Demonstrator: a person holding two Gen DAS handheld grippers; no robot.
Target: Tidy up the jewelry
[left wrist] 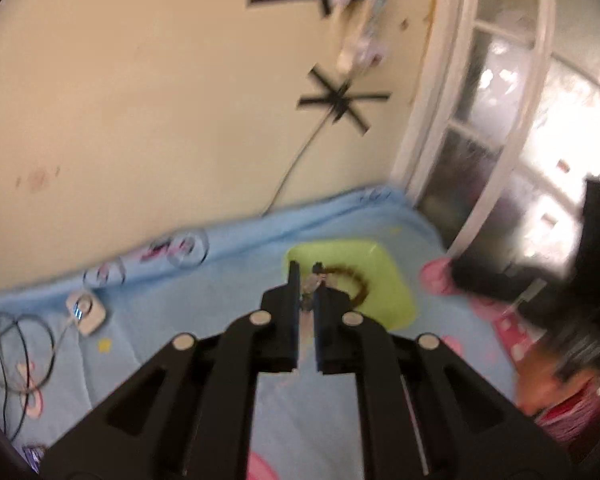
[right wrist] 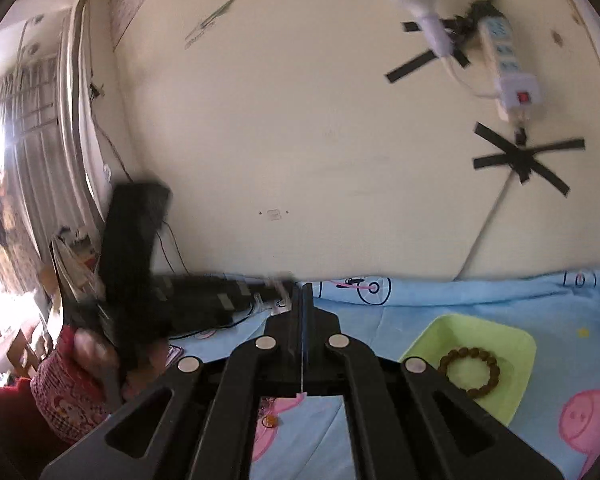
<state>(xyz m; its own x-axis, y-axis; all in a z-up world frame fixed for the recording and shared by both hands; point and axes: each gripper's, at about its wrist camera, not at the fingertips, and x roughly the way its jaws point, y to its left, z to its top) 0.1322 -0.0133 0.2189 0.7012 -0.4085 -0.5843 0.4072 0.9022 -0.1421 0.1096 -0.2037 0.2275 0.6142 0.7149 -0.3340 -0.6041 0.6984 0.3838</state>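
Note:
A lime green tray [left wrist: 384, 280] lies on the blue cartoon sheet and holds a brown bead bracelet [left wrist: 358, 280]. My left gripper [left wrist: 307, 280] is shut on a small silvery piece of jewelry [left wrist: 312, 286], held just before the tray. In the right wrist view the tray [right wrist: 512, 344] with the bracelet [right wrist: 469, 372] lies to the right. My right gripper [right wrist: 305, 292] is shut, with a thin strand [right wrist: 302, 360] hanging between its fingers. A small amber bead [right wrist: 270, 421] lies on the sheet below. The left gripper [right wrist: 278, 294] shows blurred at left.
A white charger [left wrist: 87, 312] and tangled cables [left wrist: 16, 356] lie on the sheet at left. A power strip [right wrist: 508, 68] is taped to the cream wall. A window [left wrist: 520, 128] stands at right. A red sleeve [right wrist: 64, 392] is at lower left.

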